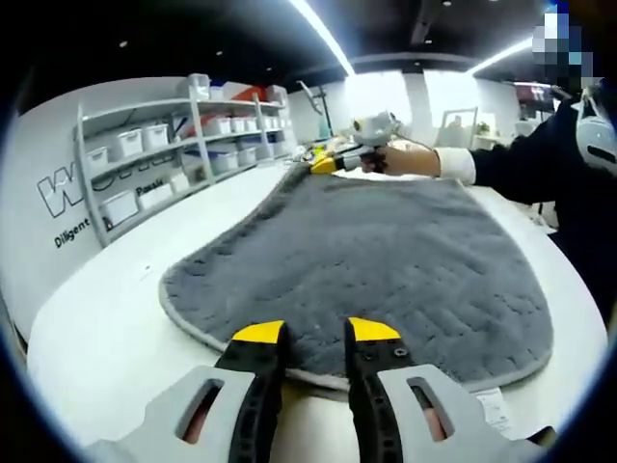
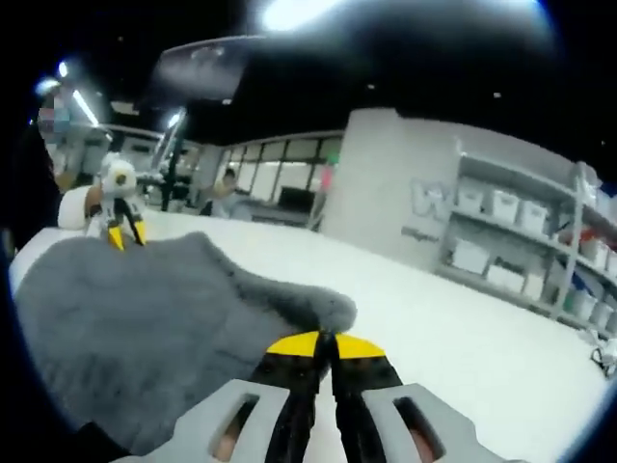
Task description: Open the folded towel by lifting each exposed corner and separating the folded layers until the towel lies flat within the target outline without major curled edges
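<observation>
A grey fluffy towel [image 1: 366,260] with a pale hem lies spread along the white table [image 1: 106,328]. In the left gripper view, my left gripper [image 1: 316,333] stands open, its yellow tips over the towel's near edge with pile showing between them. At the far end, my right gripper [image 1: 337,162], held in a hand, sits at the towel's far corner. In the right gripper view, my right gripper [image 2: 323,344] is shut, its tips pressed together on a raised, bunched corner of the towel [image 2: 145,309]. The left gripper [image 2: 125,234] shows across the towel, tips apart.
Shelves with white bins [image 1: 164,154] stand along the wall beside the table, also the shelves [image 2: 521,251] at the right. A person's dark sleeve [image 1: 540,154] reaches in at the far right. A white label [image 1: 496,410] hangs from the towel's near hem.
</observation>
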